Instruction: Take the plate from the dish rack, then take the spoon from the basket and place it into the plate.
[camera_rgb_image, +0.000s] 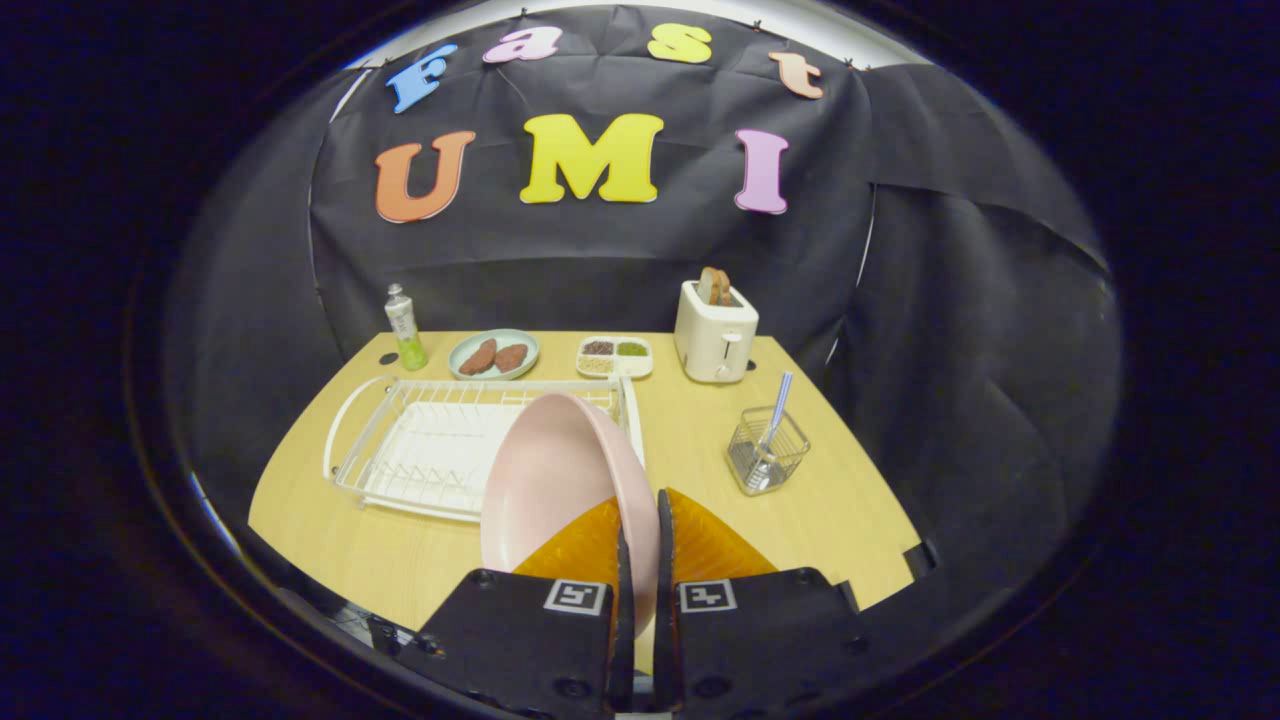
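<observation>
With both fingers pressed against opposite faces of its rim, the gripper (640, 545) holds the pink plate (555, 480) on edge, the gap between the fingers reduced to the thickness of the rim. Held tilted, the plate rises ahead of the fingers, in front of the near right corner of the white dish rack (420, 450). That rack lies flat on the wooden table (700, 450), left of the fingers. Beyond the fingers to the right stands a wire basket (768, 450), apart from the rack, with the spoon (772, 430) upright inside it, bowl down and handle leaning to the right. Along the far edge of the table, from left to right: a bottle (404, 327), a dish with two brown pieces (494, 354), a divided tray (614, 356) and a toaster (715, 335) loaded with bread.
</observation>
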